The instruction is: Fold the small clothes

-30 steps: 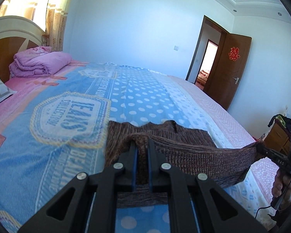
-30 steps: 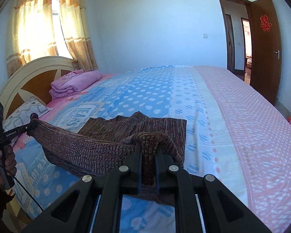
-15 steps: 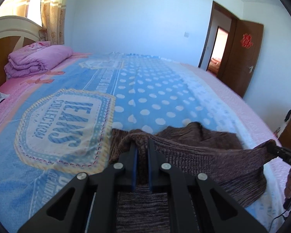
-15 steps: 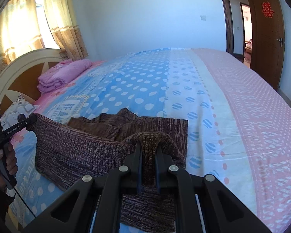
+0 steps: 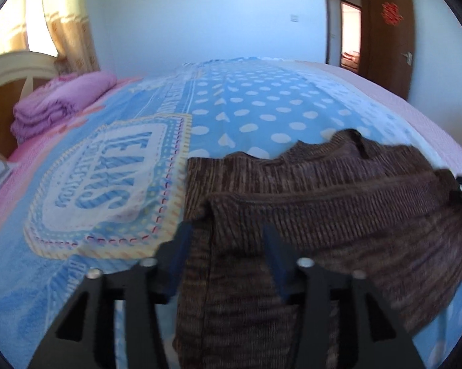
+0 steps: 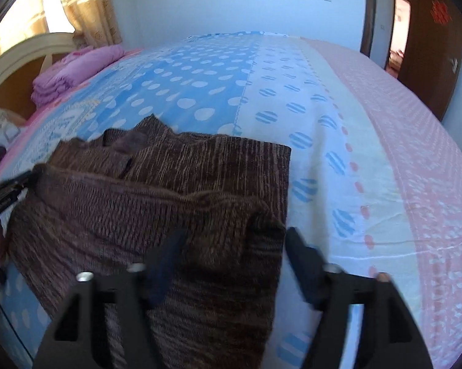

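1 brown sweater (image 5: 323, 203), 1 bed (image 6: 338, 98), 1 folded pink blanket (image 5: 61, 104), 1 headboard (image 6: 18, 58), 1 curtain (image 5: 67, 21), 1 door (image 6: 431, 40), 2 grippers: left gripper (image 5: 226, 243), right gripper (image 6: 234, 252).

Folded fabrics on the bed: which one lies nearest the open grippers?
The brown knitted garment, lying between the gripper fingers in both wrist views; the purple folded blanket sits far off by the headboard.

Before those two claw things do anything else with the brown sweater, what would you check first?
1. Left gripper open: ok, jaws spread.
2. Right gripper open: ok, jaws spread.
3. Brown sweater released: cannot tell, cloth lies between both jaws.
4. Near edge folded over the far part: ok.
5. Fold edges even: not ok, the collar end looks rumpled.
6. Sweater fully on the bedspread: cannot tell, the near part is hidden.
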Demonstrator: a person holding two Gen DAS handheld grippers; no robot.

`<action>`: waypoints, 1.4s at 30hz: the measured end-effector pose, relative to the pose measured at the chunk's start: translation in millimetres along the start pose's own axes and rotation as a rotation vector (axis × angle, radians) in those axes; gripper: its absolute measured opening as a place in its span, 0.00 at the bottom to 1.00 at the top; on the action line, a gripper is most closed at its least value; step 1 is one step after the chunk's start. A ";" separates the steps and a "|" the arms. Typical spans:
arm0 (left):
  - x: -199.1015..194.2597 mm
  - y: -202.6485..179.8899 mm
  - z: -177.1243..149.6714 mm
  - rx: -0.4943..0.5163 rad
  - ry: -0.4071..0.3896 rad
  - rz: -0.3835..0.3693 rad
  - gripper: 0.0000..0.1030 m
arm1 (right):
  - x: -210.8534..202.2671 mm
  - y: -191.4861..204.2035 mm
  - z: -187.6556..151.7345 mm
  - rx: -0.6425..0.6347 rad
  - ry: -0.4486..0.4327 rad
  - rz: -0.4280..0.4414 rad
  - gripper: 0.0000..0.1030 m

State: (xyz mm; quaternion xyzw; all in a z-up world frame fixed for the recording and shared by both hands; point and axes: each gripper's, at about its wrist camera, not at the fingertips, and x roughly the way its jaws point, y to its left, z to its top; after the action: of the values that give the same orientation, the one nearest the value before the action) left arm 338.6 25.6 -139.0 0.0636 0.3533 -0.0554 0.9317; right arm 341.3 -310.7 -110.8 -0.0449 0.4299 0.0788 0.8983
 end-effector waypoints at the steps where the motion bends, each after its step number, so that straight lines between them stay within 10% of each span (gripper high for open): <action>1: -1.6 -6.1 -6.1 0.050 0.012 0.009 0.60 | -0.5 4.1 -2.7 -0.048 0.007 -0.008 0.73; 8: 31.6 -10.1 13.2 0.134 0.088 0.124 0.63 | 23.1 14.2 12.4 -0.211 0.073 -0.140 0.73; 14: 59.8 24.7 63.2 0.010 0.104 0.218 0.65 | 15.4 -25.3 94.3 -0.042 -0.094 -0.283 0.73; 21: 31.6 33.8 48.8 -0.001 0.059 0.250 0.81 | 2.2 -42.9 89.5 0.057 -0.112 -0.195 0.73; 26: 13.8 14.4 20.4 0.156 0.074 0.213 0.92 | -5.5 18.6 48.0 -0.199 -0.011 -0.024 0.76; 32: 44.2 -8.4 13.7 0.298 0.127 0.210 1.00 | 33.7 61.7 22.0 -0.508 0.088 -0.242 0.76; 38: 68.2 14.9 75.3 0.152 0.078 0.317 1.00 | 47.3 28.0 95.2 -0.378 -0.010 -0.422 0.76; 42: 70.5 43.8 90.7 0.032 0.100 0.338 1.00 | 28.8 -5.3 128.0 -0.156 -0.077 -0.390 0.76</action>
State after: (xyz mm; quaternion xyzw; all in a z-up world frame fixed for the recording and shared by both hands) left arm 456.6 50.4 -115.2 0.1396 0.3827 0.0999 0.9078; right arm 458.0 -293.9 -53.0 -0.1937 0.3709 -0.0617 0.9062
